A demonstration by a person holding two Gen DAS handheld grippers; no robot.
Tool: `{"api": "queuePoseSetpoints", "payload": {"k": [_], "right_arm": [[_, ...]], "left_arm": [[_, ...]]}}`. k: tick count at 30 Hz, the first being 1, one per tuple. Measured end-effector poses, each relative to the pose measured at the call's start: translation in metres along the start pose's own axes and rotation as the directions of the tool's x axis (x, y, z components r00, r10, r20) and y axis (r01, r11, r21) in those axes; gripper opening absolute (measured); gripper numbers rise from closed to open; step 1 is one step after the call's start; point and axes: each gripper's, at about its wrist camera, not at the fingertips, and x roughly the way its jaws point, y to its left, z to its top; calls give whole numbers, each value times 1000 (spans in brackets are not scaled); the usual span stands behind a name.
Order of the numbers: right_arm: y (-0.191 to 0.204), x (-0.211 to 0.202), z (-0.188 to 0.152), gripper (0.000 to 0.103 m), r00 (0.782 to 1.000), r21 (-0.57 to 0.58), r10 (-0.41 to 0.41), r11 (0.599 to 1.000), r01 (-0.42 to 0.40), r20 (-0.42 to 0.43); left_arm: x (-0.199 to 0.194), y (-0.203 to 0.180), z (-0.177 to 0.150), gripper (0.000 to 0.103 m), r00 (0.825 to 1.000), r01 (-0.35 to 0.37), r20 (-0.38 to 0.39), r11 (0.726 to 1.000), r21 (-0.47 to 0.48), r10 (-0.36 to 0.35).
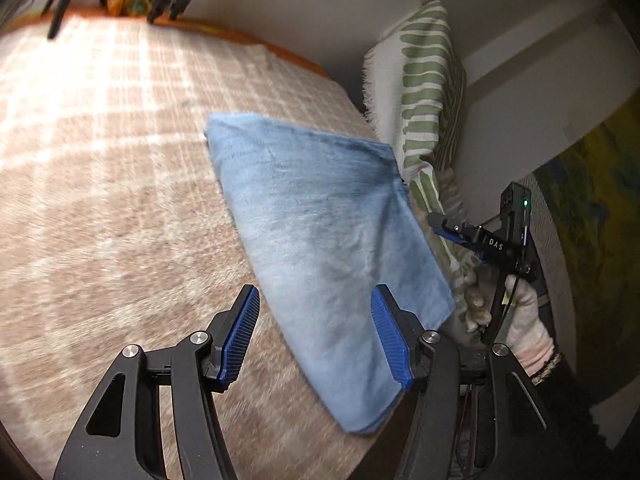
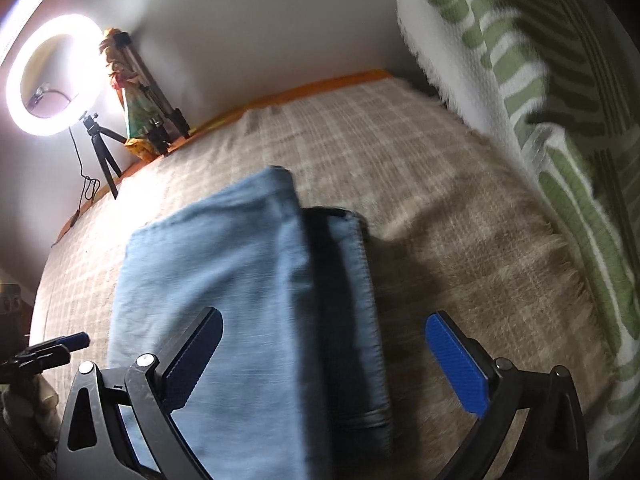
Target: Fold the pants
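Most of both frames is taken up by the checked beige blanket covering the bed. At the right edge stands a white cushion with green stripes, and in the right wrist view it fills the whole right side. The pants, light blue denim, lie folded into a flat stack on the blanket at centre frame; in the right wrist view a darker lower layer shows along their right edge. A glowing ring light on a small tripod sits at upper left of the right wrist view. My left tongs are spread wide at the bottom of their frame, gripping nothing, one pad over the denim. My right tongs are likewise spread wide, straddling the stack's near end without holding it.
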Motion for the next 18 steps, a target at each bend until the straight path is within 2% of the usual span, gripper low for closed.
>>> {"api": "queuePoseSetpoints", "payload": {"k": [3, 5, 10, 14, 18], "right_arm": [[-20, 8, 0, 103, 994, 39, 110, 993, -110, 11], [-32, 13, -2, 103, 980, 67, 199, 978, -200, 23], [-48, 32, -9, 103, 955, 94, 296, 951, -296, 5], [-55, 38, -14, 103, 899, 114, 438, 892, -438, 28], [-43, 44, -15, 100, 868, 102, 497, 863, -495, 9]], "left_arm": [[13, 2, 2, 57, 1000, 16, -14, 999, -29, -16], [20, 2, 3, 57, 1000, 22, -15, 999, -37, -22], [29, 6, 7, 58, 999, 49, 12, 996, -77, -48], [33, 9, 12, 58, 997, 65, 35, 993, -97, -62], [39, 5, 15, 58, 997, 65, 41, 994, -86, -62]]}}
